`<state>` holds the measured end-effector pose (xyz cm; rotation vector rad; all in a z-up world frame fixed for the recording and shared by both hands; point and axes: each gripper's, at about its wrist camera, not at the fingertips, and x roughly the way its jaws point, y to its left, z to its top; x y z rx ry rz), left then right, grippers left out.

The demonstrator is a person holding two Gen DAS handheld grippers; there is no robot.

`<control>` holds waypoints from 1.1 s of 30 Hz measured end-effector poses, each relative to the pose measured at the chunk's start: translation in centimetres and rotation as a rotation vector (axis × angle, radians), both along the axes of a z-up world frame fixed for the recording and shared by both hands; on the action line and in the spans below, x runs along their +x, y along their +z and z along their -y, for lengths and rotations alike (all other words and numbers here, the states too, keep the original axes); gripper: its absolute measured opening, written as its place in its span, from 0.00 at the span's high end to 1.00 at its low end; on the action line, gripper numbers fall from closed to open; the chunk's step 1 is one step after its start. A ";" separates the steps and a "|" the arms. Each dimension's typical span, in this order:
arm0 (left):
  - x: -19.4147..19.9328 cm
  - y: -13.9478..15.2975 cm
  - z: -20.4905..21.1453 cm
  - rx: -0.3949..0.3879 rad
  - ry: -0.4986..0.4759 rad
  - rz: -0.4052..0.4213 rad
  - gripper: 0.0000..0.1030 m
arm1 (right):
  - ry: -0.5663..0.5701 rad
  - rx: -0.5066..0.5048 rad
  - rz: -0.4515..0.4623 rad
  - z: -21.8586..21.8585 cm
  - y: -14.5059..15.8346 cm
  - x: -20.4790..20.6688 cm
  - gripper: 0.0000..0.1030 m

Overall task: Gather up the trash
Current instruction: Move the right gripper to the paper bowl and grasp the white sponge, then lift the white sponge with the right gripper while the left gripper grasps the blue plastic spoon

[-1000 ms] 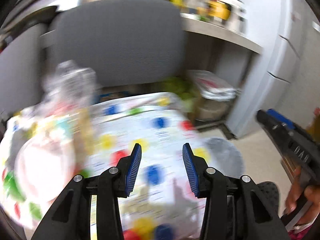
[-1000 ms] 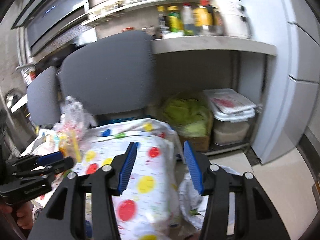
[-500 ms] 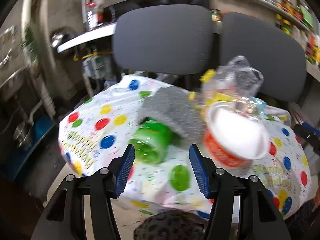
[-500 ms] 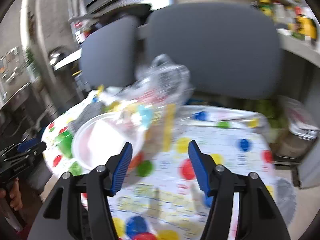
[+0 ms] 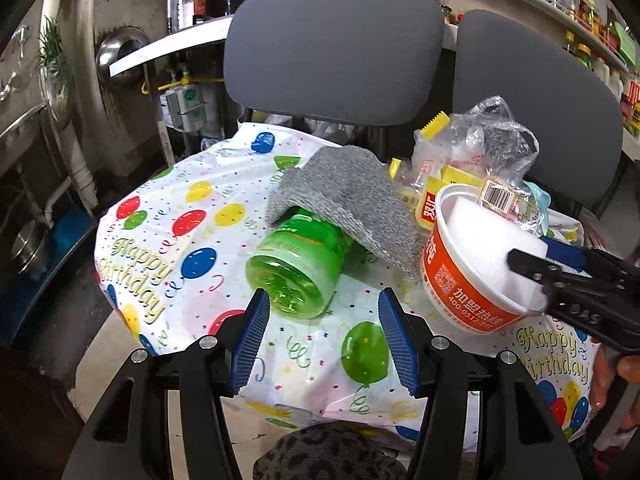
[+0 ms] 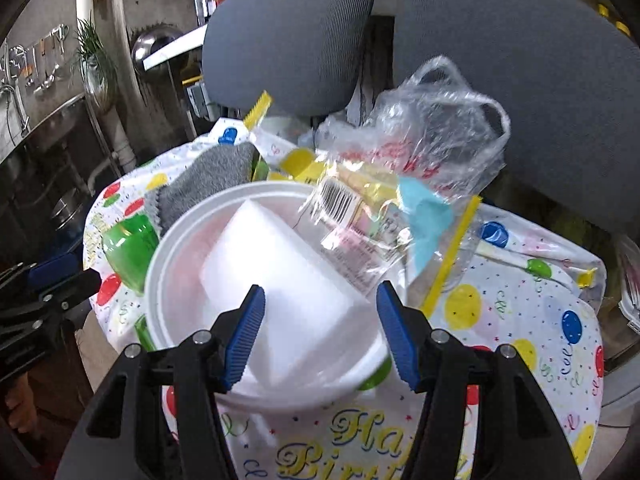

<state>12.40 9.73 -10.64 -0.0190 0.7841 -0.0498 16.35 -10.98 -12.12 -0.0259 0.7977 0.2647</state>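
Two hand-held grippers hang over a small table (image 5: 168, 240) draped in a balloon-print "Happy Birthday" cloth, where a heap of rubbish lies. At the left gripper (image 5: 322, 334), the blue-padded jaws stand parted with nothing between them, just short of the base of a green plastic bottle (image 5: 294, 264) lying on its side. A grey cloth (image 5: 344, 196) is draped over the bottle's far end. Just beside it, to the right, stands an orange paper bowl (image 5: 460, 284) printed with Chinese characters, a white foam block (image 6: 288, 280) resting inside. The right gripper (image 6: 320, 330) hovers above the bowl's near rim, its jaws likewise parted and gripping nothing; the foam block and rim show through the gap, but the pads do not press on either. Over the bowl's far edge spills a crumpled clear plastic bag (image 6: 432, 128), along with a barcoded wrapper (image 6: 344, 200), yellow packets and a zip bag with a yellow strip. Behind the table stand two grey chair backs (image 5: 336, 48). Each gripper appears at the edge of the other's view, held in a person's hand (image 5: 624, 372).
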 end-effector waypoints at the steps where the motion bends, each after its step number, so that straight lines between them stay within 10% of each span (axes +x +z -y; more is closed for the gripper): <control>1: 0.1 -0.1 0.0 -0.002 0.000 0.000 0.44 | 0.005 -0.001 -0.005 -0.2 -0.2 0.1 0.47; 10: -0.4 0.4 0.7 -0.008 -0.002 0.013 0.44 | 0.041 0.035 0.115 -0.3 2.2 -2.2 0.75; 21: -1.9 3.3 5.2 -0.011 -0.123 0.086 0.44 | -0.138 0.031 0.353 5.4 8.9 -7.4 0.75; 33: 2.1 1.8 18.4 -0.004 -0.254 0.043 0.35 | -0.373 0.034 0.363 16.6 7.9 -12.5 0.75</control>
